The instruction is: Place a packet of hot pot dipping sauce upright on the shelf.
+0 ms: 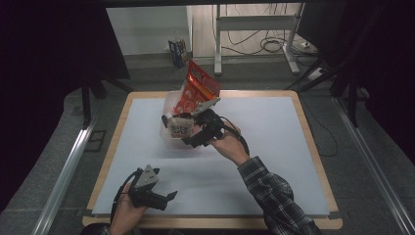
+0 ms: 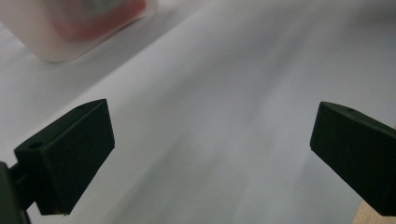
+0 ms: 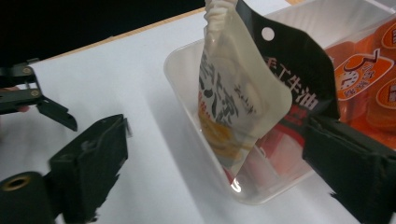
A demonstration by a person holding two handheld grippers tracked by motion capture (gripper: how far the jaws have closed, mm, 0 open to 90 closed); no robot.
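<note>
Clear tub [image 3: 196,116] w/ white pouch [image 3: 233,102] + orange bags [image 3: 369,79] inside; right gripper [image 3: 215,172] jaws wide, holding nothing.

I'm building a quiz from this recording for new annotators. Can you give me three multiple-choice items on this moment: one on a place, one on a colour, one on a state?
1. Where does the white pouch stand?
A. In the clear tub
B. Flat on the sheet beside the tub
C. Between the left gripper's jaws

2. What colour is the big bag leaning at the tub's far end?
A. Blue
B. Orange-red
C. Green

3. How do the right gripper's jaws stand?
A. Clamped on the pouch
B. Shut on nothing
C. Open, pads off the pouch

Key: 1 A, the right gripper view shows the pouch's lower end inside the tub wall. 2 B, the high view shows an orange-red bag. 3 C, the right gripper view shows both jaws wide apart, clear of the pouch.
</note>
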